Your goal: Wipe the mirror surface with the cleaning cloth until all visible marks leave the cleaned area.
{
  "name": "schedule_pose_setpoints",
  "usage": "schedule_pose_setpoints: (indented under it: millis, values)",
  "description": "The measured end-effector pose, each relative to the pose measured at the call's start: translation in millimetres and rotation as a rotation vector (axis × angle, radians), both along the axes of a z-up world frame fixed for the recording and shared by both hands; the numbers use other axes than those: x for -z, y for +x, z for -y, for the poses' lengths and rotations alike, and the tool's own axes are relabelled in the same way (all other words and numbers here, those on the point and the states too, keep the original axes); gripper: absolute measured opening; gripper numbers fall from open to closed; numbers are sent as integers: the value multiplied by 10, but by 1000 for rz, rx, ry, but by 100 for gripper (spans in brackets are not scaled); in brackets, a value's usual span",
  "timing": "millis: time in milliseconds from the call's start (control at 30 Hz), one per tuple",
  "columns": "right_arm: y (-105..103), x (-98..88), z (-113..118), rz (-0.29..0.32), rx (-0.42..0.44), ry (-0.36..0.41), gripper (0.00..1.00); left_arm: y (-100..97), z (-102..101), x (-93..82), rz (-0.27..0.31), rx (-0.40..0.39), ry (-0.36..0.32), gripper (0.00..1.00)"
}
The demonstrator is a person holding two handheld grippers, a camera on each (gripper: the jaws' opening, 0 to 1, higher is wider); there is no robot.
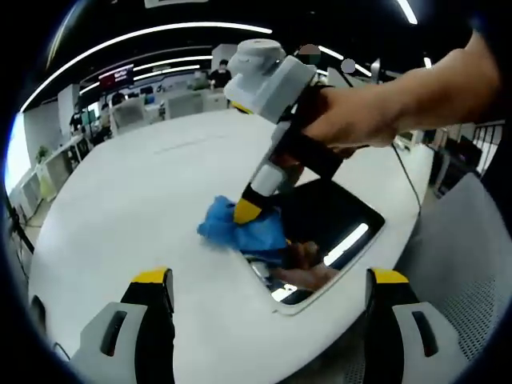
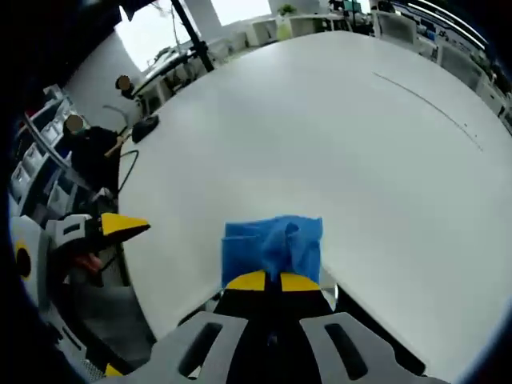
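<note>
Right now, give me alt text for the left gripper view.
The right tool, held in a hand, presses a blue cloth on the near edge of a dark mirror lying on a white table. The left tool hangs open in front.

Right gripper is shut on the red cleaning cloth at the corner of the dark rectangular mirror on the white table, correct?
Not quite: the cleaning cloth is blue, not red, as the left gripper view shows. The rest stands: the right gripper is shut on it at the corner of the dark rectangular mirror on the white table.
</note>
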State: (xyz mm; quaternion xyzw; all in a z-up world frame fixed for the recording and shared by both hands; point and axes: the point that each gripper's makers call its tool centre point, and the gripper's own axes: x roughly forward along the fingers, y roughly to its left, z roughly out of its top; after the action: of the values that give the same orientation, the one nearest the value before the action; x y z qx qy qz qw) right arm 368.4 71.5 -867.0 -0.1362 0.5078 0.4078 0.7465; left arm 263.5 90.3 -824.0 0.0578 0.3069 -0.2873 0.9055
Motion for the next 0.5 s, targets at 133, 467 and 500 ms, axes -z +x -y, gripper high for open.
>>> schedule_pose_setpoints:
  millis: [133, 467, 500]
  values:
    - [135, 6, 13, -7, 52, 7, 0, 4, -8, 7, -2, -3, -1, 100]
    - [116, 7, 23, -32, 55, 26, 0, -1, -19, 26, -9, -10, 0, 100]
    - [105, 2, 25, -30, 52, 27, 0, -3, -17, 26, -9, -9, 1, 100]
